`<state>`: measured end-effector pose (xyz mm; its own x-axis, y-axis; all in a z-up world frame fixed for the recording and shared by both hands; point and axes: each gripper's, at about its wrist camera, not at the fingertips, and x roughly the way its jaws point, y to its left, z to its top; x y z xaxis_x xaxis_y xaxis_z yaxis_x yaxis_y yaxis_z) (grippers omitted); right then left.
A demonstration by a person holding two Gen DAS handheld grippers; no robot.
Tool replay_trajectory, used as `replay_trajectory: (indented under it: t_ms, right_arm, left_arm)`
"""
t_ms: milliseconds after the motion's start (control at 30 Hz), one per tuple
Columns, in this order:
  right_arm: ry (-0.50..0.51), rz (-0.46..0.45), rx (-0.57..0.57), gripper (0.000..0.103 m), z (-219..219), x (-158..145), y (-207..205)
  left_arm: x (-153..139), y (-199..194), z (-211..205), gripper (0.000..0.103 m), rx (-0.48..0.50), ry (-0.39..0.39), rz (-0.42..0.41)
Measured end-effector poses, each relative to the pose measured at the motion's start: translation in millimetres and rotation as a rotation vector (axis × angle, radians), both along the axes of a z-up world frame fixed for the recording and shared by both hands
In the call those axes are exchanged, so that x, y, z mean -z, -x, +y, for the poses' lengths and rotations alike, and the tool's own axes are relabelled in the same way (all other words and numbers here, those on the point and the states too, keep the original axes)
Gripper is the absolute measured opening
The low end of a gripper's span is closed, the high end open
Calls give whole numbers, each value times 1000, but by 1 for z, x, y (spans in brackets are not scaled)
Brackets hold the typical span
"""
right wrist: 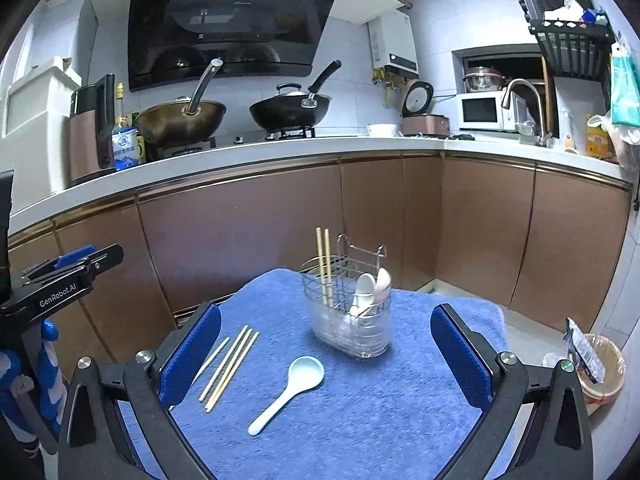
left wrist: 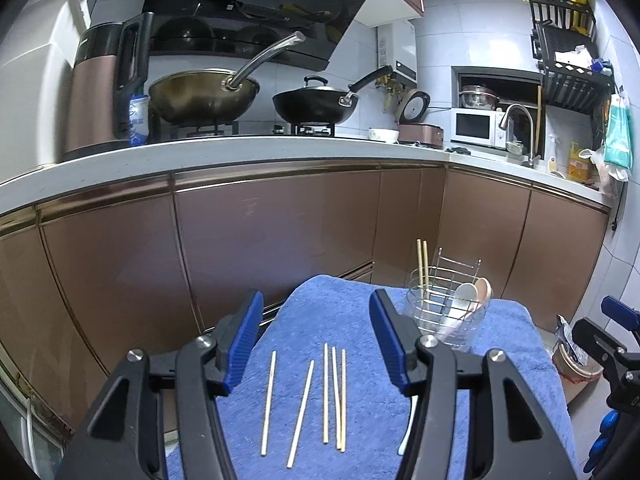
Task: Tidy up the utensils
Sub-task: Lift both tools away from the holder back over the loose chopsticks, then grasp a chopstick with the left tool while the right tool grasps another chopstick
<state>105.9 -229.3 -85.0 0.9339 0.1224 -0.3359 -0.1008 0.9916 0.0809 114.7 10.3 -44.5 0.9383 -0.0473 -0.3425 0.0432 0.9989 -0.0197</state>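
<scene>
Several pale wooden chopsticks [left wrist: 326, 392] lie loose on a blue towel [left wrist: 320, 320], right below my open, empty left gripper [left wrist: 316, 336]. A wire utensil holder [left wrist: 444, 308] stands at the towel's far right with two chopsticks and two spoons in it. In the right wrist view the holder [right wrist: 352, 312] stands ahead of my open, empty right gripper [right wrist: 326, 356]. A white spoon [right wrist: 292, 388] lies on the towel [right wrist: 360, 420] between the fingers, bowl end away from me. The loose chopsticks [right wrist: 230, 366] lie to its left.
Brown kitchen cabinets [left wrist: 280, 232] stand behind the towel under a white counter [left wrist: 240, 152] with two woks, a kettle and a microwave. A bin with a wrapper [right wrist: 600, 368] sits on the floor at right. The left gripper [right wrist: 64, 280] shows at the right view's left edge.
</scene>
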Motion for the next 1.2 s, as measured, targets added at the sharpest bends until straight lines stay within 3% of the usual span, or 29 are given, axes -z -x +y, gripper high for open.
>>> replay_trajectory:
  t_ms: [300, 700, 1200]
  right_arm:
    - [29, 17, -38, 103, 20, 0, -1]
    - [48, 81, -113, 102, 45, 13, -27]
    - [70, 191, -193, 89, 76, 45, -77]
  left_arm:
    - [6, 2, 19, 54, -24, 11, 20]
    - [30, -26, 38, 54, -52, 22, 101]
    - [68, -73, 56, 53, -90, 33, 199]
